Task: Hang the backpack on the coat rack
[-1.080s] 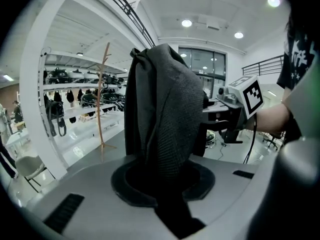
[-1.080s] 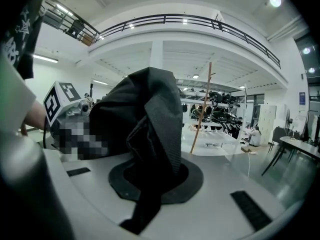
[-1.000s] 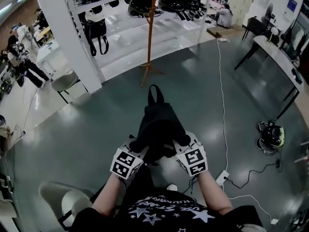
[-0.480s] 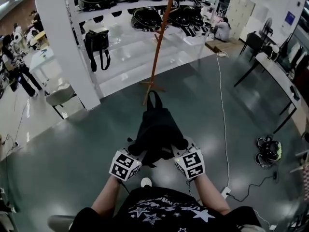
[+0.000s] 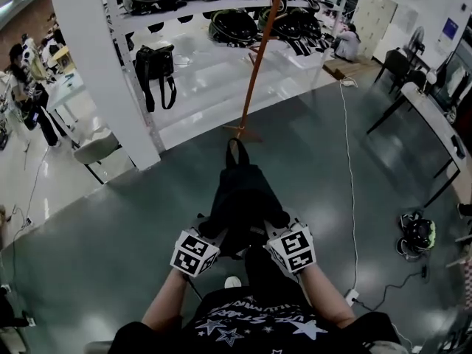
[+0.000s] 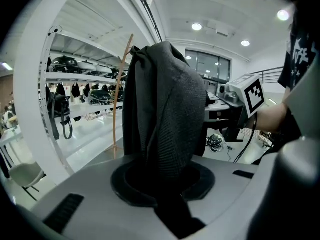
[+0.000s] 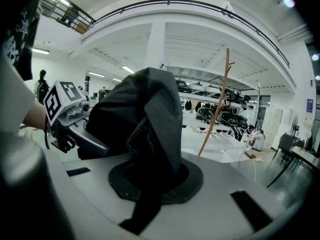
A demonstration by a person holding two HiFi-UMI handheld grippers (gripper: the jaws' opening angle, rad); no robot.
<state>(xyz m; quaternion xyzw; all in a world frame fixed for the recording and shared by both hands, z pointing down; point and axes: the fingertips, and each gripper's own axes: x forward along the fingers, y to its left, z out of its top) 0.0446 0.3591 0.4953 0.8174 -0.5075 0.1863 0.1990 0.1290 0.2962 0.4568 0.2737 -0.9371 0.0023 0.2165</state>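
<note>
A black backpack [image 5: 242, 198] hangs in the air between my two grippers, its top loop pointing toward the coat rack. My left gripper [image 5: 210, 232] is shut on the bag's left side and my right gripper [image 5: 274, 228] on its right side. In the left gripper view dark fabric [image 6: 165, 109] fills the jaws of the left gripper [image 6: 162, 179]. In the right gripper view a strap and fabric [image 7: 145, 119] are pinched in the right gripper [image 7: 155, 176]. The coat rack [image 5: 256, 65] is a thin orange wooden pole just ahead, its foot [image 5: 242, 131] on the grey floor. The pole also shows as coat rack [image 6: 121, 94] and coat rack [image 7: 216, 109].
A white pillar [image 5: 103, 72] stands at the left, with shelves of black helmets [image 5: 228, 28] and a hanging black bag [image 5: 156, 65] behind the rack. A chair [image 5: 96, 147] is at the left and a table [image 5: 435, 116] at the right. A cable [image 5: 346, 161] and a helmet [image 5: 417, 234] lie on the floor.
The person has walked forward with the backpack, so the coat rack, pillar and shelves are closer. Both grippers keep the same hold on the bag.
</note>
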